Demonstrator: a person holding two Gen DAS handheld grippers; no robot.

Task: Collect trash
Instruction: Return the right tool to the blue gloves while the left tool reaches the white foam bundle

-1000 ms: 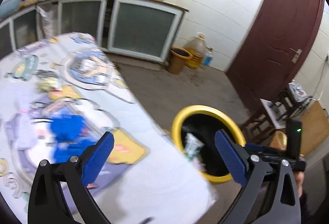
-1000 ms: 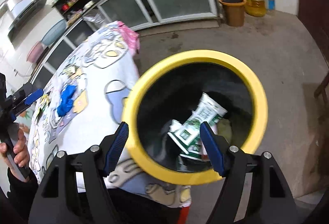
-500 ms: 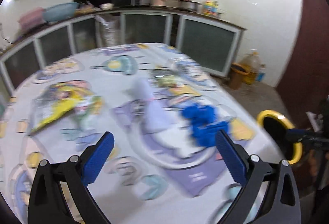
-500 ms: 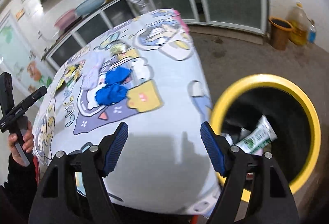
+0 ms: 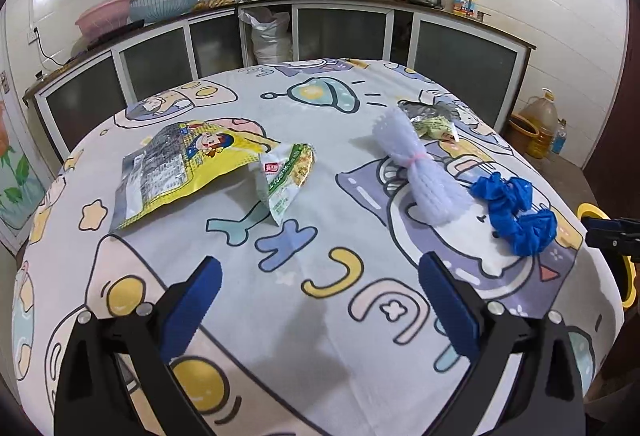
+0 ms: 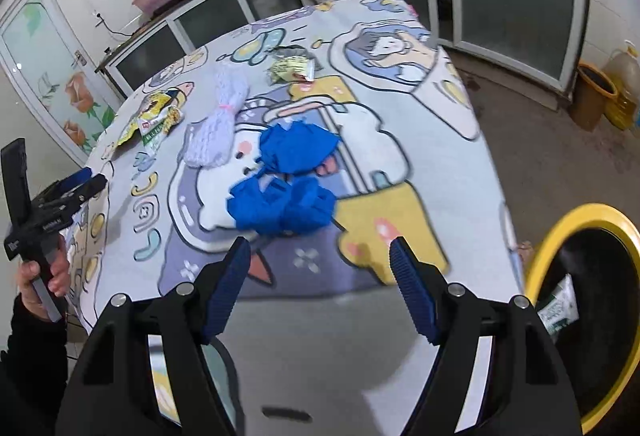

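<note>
Trash lies on a round table under a cartoon-print cloth (image 5: pixel 312 316): a big yellow snack bag (image 5: pixel 176 168), a small green-and-white wrapper (image 5: pixel 286 176), a white foam net (image 5: pixel 420 172), crumpled blue plastic (image 5: pixel 516 208) and a small yellowish wrapper (image 5: pixel 434 124). My left gripper (image 5: pixel 316 300) hovers open and empty over the near edge. In the right wrist view my right gripper (image 6: pixel 320 292) stands open and empty just short of the blue plastic (image 6: pixel 288 180). The yellow-rimmed black bin (image 6: pixel 592 300) stands on the floor to the right, with a green-and-white wrapper (image 6: pixel 560 308) inside.
Glass-fronted cabinets (image 5: pixel 344 32) line the wall behind the table. A brown bucket (image 6: pixel 596 96) and an oil jug (image 6: pixel 624 84) stand on the floor at the right. A hand (image 6: pixel 44 272) holds the left gripper's handle at the left edge.
Both grippers swung away from the bin to face the table. The bin slid to the right edge of each view, and the blue plastic now lies right ahead of the right gripper.
</note>
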